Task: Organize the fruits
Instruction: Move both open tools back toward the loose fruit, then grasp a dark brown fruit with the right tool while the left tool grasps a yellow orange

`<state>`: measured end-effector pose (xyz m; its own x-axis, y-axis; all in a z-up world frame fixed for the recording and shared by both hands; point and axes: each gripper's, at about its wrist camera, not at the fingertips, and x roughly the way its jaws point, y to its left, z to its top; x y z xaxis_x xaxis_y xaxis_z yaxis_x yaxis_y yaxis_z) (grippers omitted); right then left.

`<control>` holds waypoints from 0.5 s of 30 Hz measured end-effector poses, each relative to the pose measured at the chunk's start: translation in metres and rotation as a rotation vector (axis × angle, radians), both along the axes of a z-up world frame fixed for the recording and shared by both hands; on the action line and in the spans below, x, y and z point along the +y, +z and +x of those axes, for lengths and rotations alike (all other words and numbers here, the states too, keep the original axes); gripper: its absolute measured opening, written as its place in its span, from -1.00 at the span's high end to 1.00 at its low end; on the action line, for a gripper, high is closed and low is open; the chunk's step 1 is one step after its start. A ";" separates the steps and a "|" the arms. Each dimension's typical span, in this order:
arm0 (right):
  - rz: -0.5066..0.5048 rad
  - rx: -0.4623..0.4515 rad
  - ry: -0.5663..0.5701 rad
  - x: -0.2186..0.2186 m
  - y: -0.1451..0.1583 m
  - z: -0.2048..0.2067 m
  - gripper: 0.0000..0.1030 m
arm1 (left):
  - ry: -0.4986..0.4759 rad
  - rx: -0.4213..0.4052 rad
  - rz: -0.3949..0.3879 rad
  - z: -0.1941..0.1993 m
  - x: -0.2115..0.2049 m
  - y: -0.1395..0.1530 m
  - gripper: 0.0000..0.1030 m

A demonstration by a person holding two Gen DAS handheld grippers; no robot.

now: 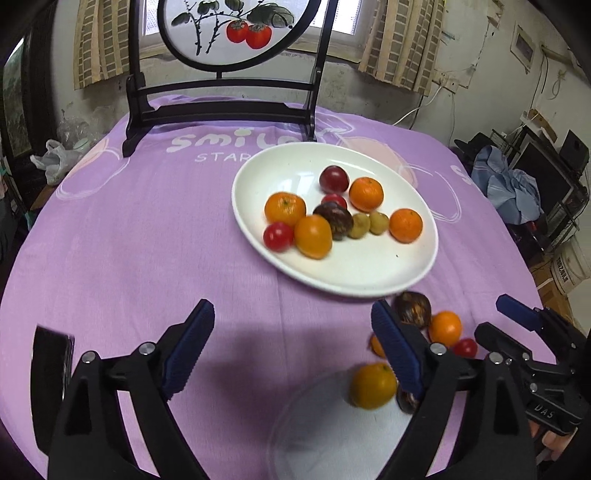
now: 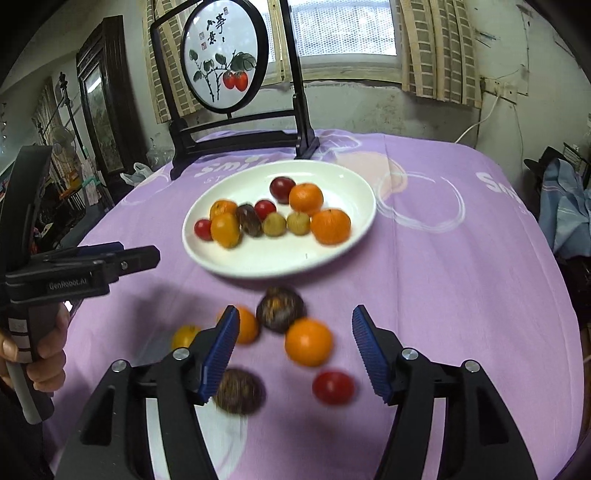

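A white oval plate (image 1: 354,269) (image 2: 280,264) on the purple tablecloth holds several fruits: oranges, red tomatoes, dark plums and small green-brown fruits. Loose fruits lie in front of it: a tangerine (image 2: 308,341), a red tomato (image 2: 333,387), two dark brown fruits (image 2: 280,308) (image 2: 240,391), and more oranges (image 2: 245,325). My right gripper (image 2: 295,354) is open and empty, just above the tangerine and tomato. My left gripper (image 1: 291,347) is open and empty, left of the loose fruits (image 1: 373,384). The right gripper also shows in the left wrist view (image 1: 517,314).
A dark wooden stand with a round persimmon painting (image 1: 221,33) (image 2: 225,62) stands at the table's far edge behind the plate. A pale round patch (image 1: 332,424) lies on the cloth near me. Clutter and furniture surround the table.
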<state>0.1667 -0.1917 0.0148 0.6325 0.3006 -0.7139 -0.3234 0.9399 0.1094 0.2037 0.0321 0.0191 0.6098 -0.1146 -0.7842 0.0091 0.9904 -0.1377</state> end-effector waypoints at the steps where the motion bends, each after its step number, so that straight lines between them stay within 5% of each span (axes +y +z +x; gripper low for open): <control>1: -0.002 0.001 0.003 -0.001 -0.001 -0.006 -0.25 | 0.006 -0.001 0.003 -0.008 0.000 -0.002 -0.65; 9: -0.057 0.045 0.048 0.015 -0.023 -0.034 -0.27 | 0.029 0.002 0.072 -0.036 -0.003 -0.027 -0.66; 15: -0.126 0.109 0.076 0.044 -0.041 -0.032 -0.42 | 0.018 0.016 0.014 -0.037 0.011 -0.039 -0.66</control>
<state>0.1347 -0.1481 -0.0262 0.5285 0.2483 -0.8118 -0.3863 0.9219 0.0305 0.1666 0.0431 -0.0197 0.5989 -0.0921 -0.7955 -0.0113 0.9923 -0.1234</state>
